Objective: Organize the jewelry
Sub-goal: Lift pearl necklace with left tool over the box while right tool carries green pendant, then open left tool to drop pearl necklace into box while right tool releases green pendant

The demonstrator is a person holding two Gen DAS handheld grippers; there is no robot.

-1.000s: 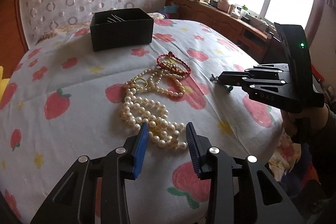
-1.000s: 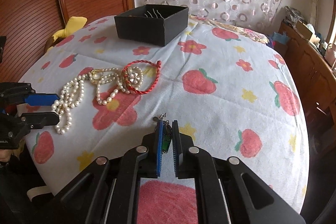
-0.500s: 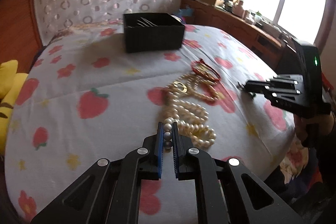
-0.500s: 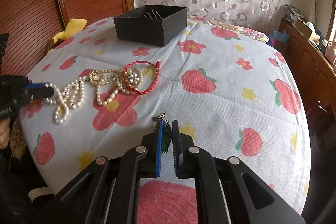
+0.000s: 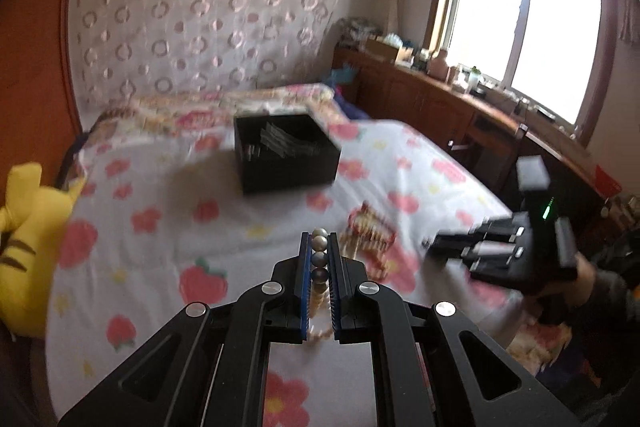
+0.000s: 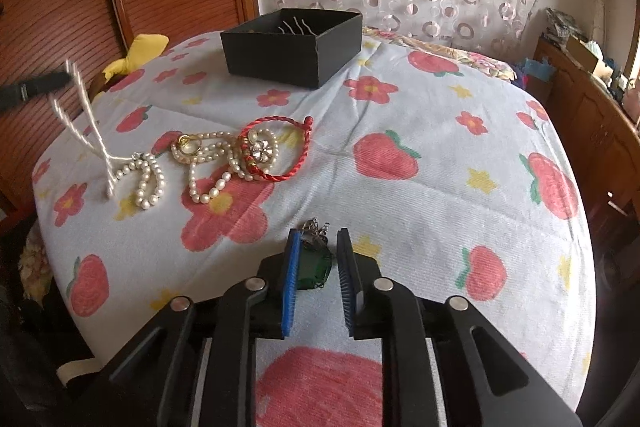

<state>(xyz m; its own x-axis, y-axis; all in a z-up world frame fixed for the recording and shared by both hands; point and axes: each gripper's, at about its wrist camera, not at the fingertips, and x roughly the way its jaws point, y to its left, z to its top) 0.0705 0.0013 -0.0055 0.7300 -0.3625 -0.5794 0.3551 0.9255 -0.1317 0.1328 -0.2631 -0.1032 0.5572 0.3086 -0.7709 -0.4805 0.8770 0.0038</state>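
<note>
A black box (image 6: 294, 45) stands at the far side of the strawberry-print bedspread (image 6: 420, 183). The left gripper (image 5: 320, 259) is clamped on the pearl necklace (image 5: 319, 255), lifting one end while the rest trails by the red bracelet (image 6: 280, 147). The right gripper (image 6: 320, 267) is opening, its pads clear of the green pendant (image 6: 314, 267) lying between them.

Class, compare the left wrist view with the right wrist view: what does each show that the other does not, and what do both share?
Left wrist only: the window, pearls of the pearl necklace clamped in the shut left gripper.

Right wrist only: a green pendant lying between the opening pads of the right gripper, untouched by the right pad.

Both: black box, red cord bracelet, strawberry bedspread.
</note>
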